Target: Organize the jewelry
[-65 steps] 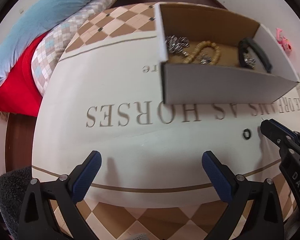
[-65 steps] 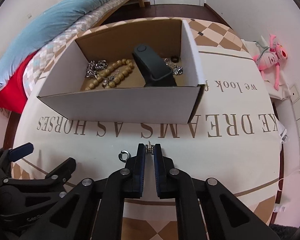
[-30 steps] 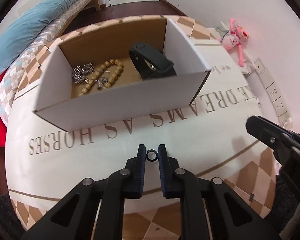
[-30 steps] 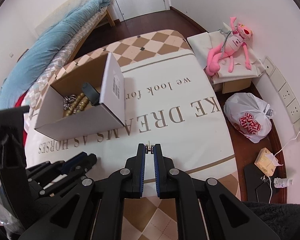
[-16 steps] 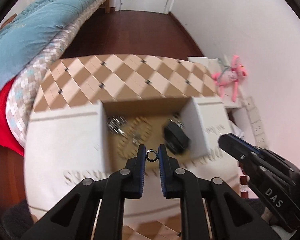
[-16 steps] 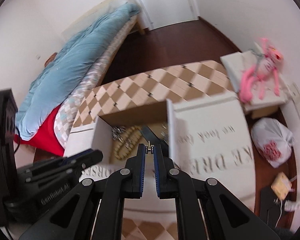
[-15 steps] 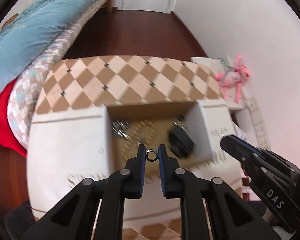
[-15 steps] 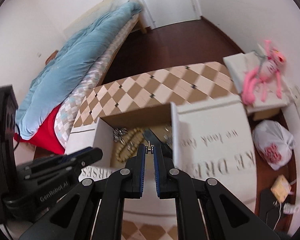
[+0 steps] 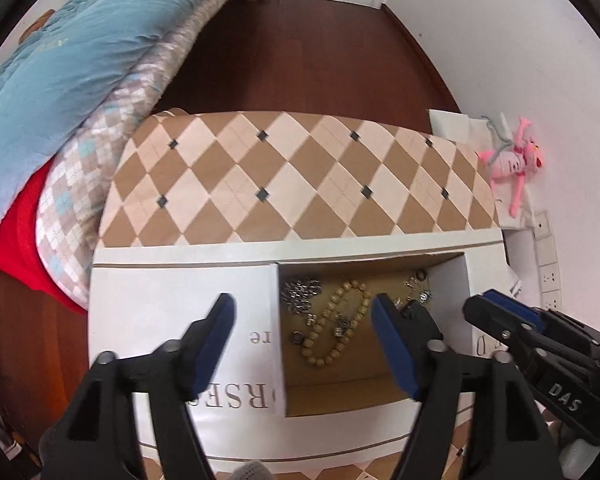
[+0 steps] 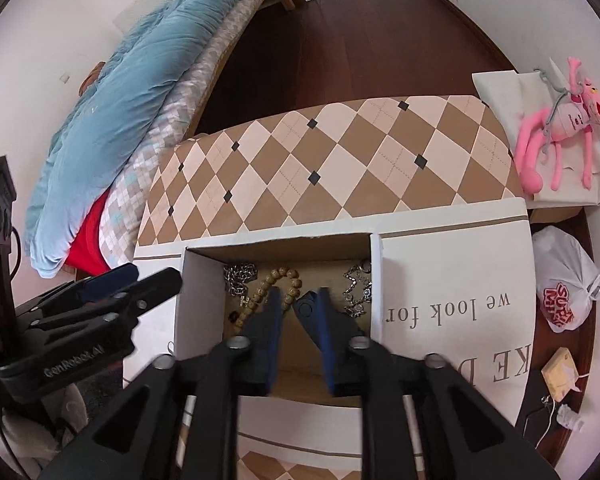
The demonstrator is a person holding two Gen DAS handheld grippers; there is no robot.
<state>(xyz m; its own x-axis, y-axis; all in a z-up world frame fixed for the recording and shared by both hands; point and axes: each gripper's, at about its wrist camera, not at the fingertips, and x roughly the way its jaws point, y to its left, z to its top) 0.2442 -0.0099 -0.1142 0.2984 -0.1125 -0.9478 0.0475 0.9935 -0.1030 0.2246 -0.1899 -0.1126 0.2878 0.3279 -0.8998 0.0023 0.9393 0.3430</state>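
From the left wrist camera, the left gripper (image 9: 302, 316) hangs above a cardboard box (image 9: 274, 320) with its jaws spread wide and nothing between them. The box sits on a cloth (image 9: 172, 300) printed with large letters and a diamond pattern. On the box floor lie a string of wooden beads (image 9: 340, 330), a silver chain (image 9: 300, 294) to its left, a small dark ring (image 9: 297, 337) near the left wall, and some small metal pieces (image 9: 418, 286) toward the far right corner. The right gripper (image 9: 500, 316) shows at the right edge, over the box's right wall. From the right wrist camera, the right gripper (image 10: 296, 308) hovers over the same box (image 10: 198, 300), its jaws parted by a moderate gap and empty. Below it are the beads (image 10: 268, 284), the chain (image 10: 240, 276) at the left, a second silver chain (image 10: 358, 284) by the right wall, and a black object (image 10: 306, 310) partly hidden between the jaws. The left gripper (image 10: 148, 276) reaches in from the left, beside the box. A pink plush toy (image 10: 556, 132) lies off to the right.
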